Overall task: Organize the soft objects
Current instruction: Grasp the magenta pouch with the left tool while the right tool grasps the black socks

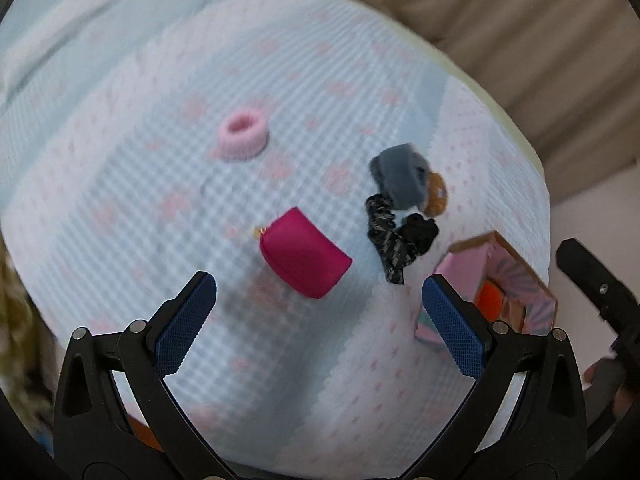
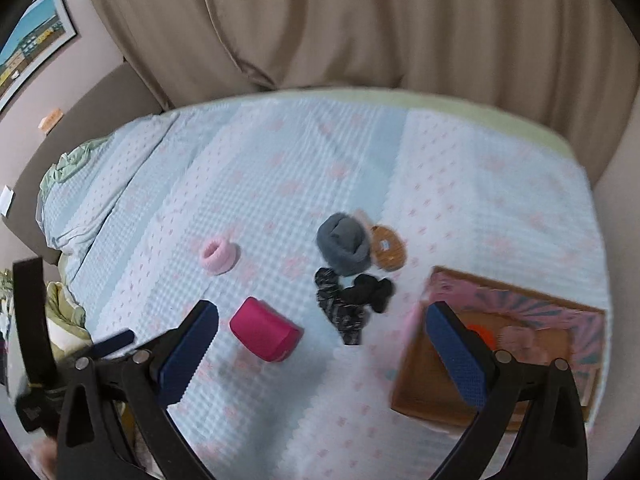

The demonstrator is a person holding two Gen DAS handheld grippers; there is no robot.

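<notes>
Evidently only partly done, judging by the spread. Left to gather, all loose on the pale blue-and-white waffle bedspread with pink flower print (image 2: 280,160) and all left of the pink patterned cardboard box (image 2: 516,300):

- farthest from the box, a pale pink fluffy ring-shaped hair band (image 2: 218,256);
- nearer, a magenta fabric pouch with rounded top (image 2: 264,329);
- nearer again, a black speckled scrunchie (image 2: 340,316) touching a plain black scrunchie (image 2: 370,292);
- just beyond those, a grey fuzzy band (image 2: 344,244) leaning on a brown round knitted piece (image 2: 387,253), the closest of the pile to the box.

Already inside the box: something orange (image 2: 482,334) and something pale pink (image 2: 520,340), too blurred to name.

Left gripper (image 1: 320,282): jaws spread wide, nothing between them, hovering over the pouch, left of the box. Right gripper (image 2: 322,309): likewise released and empty, one finger crossing the box's near corner. Probably next: pouch or scrunchies into the box.

Beyond the box and the far edge of the bed, beige pleated curtains (image 2: 360,20). Far left of the box, a brown headboard (image 2: 100,92), rumpled green bedding (image 2: 64,168), and a framed colourful picture (image 2: 32,40) on the wall.
</notes>
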